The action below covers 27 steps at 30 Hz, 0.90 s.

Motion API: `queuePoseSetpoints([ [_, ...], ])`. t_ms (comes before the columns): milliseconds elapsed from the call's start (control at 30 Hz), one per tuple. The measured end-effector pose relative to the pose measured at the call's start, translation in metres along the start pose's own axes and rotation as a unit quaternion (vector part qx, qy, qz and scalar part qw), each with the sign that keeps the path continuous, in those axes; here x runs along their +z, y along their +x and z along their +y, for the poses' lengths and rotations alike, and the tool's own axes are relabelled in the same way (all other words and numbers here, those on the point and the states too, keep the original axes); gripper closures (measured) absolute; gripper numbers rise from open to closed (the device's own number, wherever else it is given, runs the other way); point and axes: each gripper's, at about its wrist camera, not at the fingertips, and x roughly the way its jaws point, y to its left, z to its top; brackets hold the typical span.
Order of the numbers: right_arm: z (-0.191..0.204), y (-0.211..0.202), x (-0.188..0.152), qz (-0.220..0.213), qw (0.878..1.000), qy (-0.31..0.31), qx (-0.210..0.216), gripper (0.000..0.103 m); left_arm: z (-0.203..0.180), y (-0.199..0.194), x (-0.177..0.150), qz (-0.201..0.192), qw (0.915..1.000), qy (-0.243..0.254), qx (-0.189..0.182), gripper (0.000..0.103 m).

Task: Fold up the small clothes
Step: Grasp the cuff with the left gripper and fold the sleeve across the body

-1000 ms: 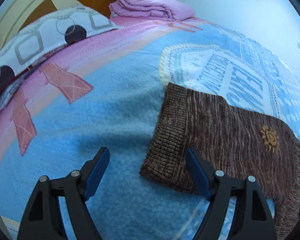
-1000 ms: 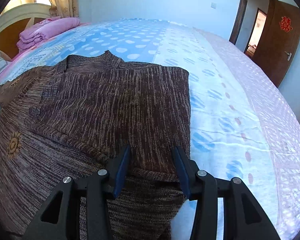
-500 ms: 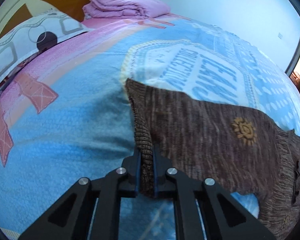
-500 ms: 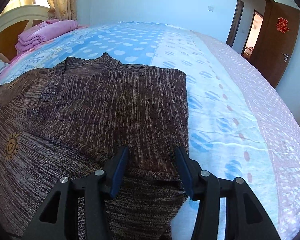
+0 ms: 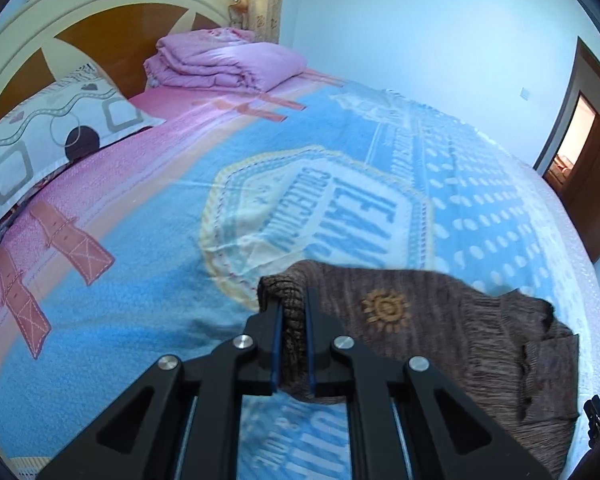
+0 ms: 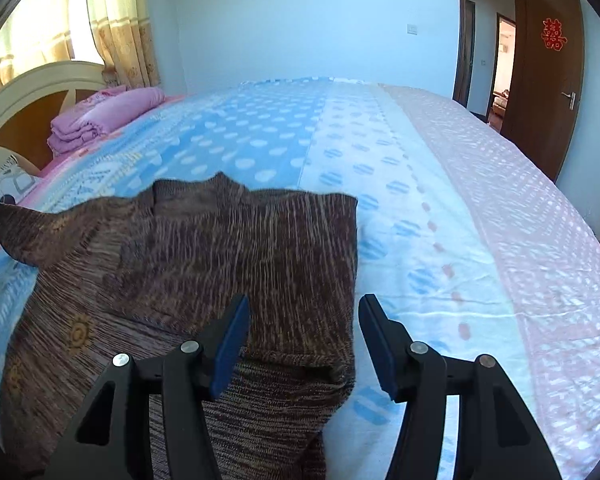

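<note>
1. The bed lies bare to the right of the brown sweater; a tool could pass there freely up to the far wall.
2. At the headboard end, a patterned pillow and a folded pink quilt block the way.
3. Between the pillow and the sweater the blue bedspread is clear.
4. The sweater's lifted cuff, clamped in the left tool, stands above the bed.
5. The door stands well apart from the bed.
</note>
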Motion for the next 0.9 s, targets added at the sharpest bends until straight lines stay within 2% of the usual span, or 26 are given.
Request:
queuePoseSetpoints([
  [267,-0.005,-0.021,-0.012,0.001,1.0,-0.024,-0.001,0.044,-0.056,-0.027,0.01,-0.015,0.9987,0.018,-0.046,0.093],
  [467,-0.018,-0.023,-0.027,0.002,1.0,-0.011,0.004,0.043,-0.106,-0.042,0.009,-0.02,0.9962,0.04,-0.075,0.093],
  [733,-0.016,-0.017,-0.037,0.011,1.0,-0.01,0.017,0.043,-0.168,-0.047,-0.01,-0.006,0.9918,0.061,-0.112,0.093],
  [900,-0.009,-0.012,-0.043,0.019,0.999,-0.016,0.022,0.043,-0.214,-0.033,-0.039,0.02,0.9873,0.067,-0.143,0.093],
])
